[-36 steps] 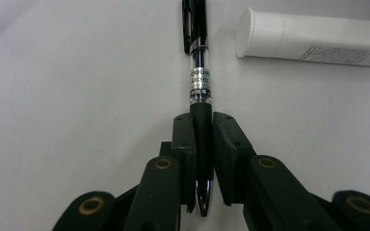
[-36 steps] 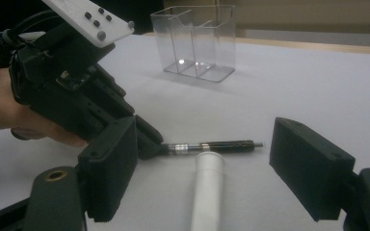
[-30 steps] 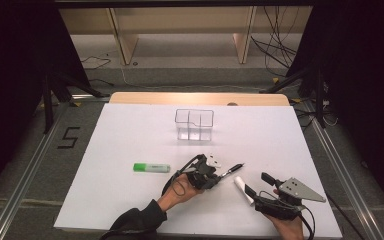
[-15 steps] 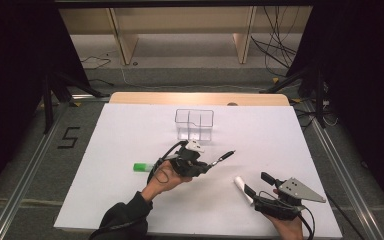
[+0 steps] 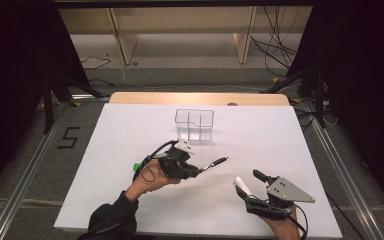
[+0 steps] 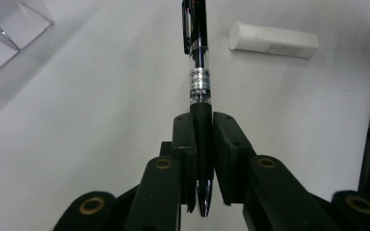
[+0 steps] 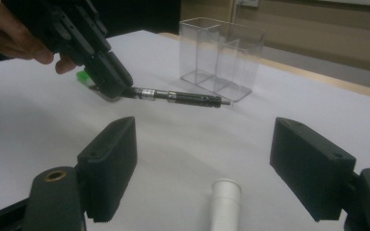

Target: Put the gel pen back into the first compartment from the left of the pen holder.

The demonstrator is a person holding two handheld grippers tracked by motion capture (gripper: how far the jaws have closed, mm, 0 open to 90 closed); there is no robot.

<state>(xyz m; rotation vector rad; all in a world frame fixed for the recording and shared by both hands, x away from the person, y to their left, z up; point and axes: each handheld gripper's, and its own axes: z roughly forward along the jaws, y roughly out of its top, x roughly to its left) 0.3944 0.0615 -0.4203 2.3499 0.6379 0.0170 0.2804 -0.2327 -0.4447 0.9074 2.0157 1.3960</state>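
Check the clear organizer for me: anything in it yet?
Empty. The clear organizer shows bare compartments; the pen is clamped in the left gripper.

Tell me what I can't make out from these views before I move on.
- Green item: high view, mostly behind the left hand-held gripper; identity unclear.
- Pen label: left gripper view, print too small to read.
- White tube: right gripper view, cut off by the bottom edge.
- Clear organizer: left gripper view, cropped at the corner.
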